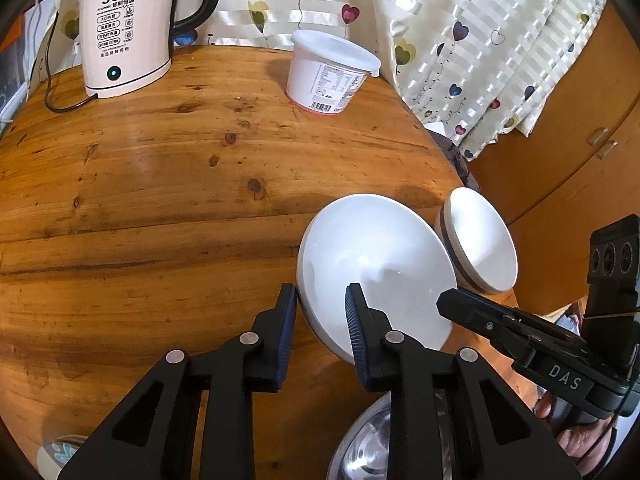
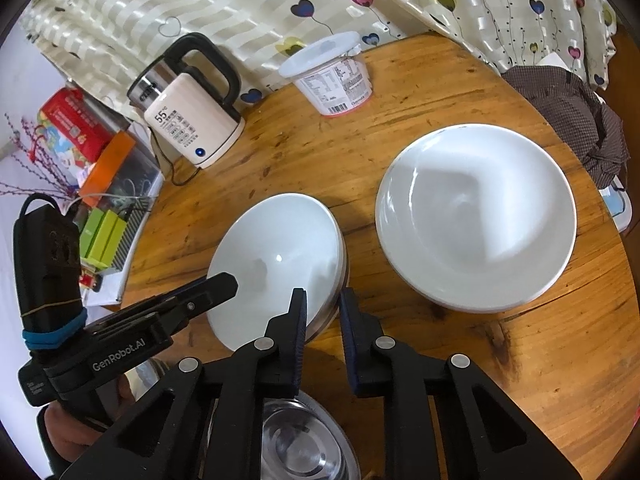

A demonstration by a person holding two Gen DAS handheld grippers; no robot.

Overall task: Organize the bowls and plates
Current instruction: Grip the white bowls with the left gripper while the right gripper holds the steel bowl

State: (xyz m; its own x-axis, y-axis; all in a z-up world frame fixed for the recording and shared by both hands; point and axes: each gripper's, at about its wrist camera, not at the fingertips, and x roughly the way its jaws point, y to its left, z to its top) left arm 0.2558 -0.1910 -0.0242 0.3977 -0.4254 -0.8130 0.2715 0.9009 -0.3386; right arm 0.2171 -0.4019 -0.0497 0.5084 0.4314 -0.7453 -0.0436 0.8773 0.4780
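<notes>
A: Two grippers bracket one white bowl (image 2: 276, 256) from opposite rims, with a steel bowl (image 2: 304, 444) nearest the cameras. The left gripper (image 1: 322, 320) straddles its near rim, jaws narrowed; contact is unclear. The right gripper (image 2: 323, 320) pinches the opposite rim.

B: And the step in hand?

A: Securing the bowl, which sits tilted on the wooden table (image 2: 400, 92). A level, two-sided lift likely follows, probably toward the white plate (image 2: 476, 216) just beside it.

B: Beyond that?

A: A lidded tub (image 2: 332, 76) and kettle (image 2: 192, 120) stand near the curtain (image 2: 240, 0).
</notes>
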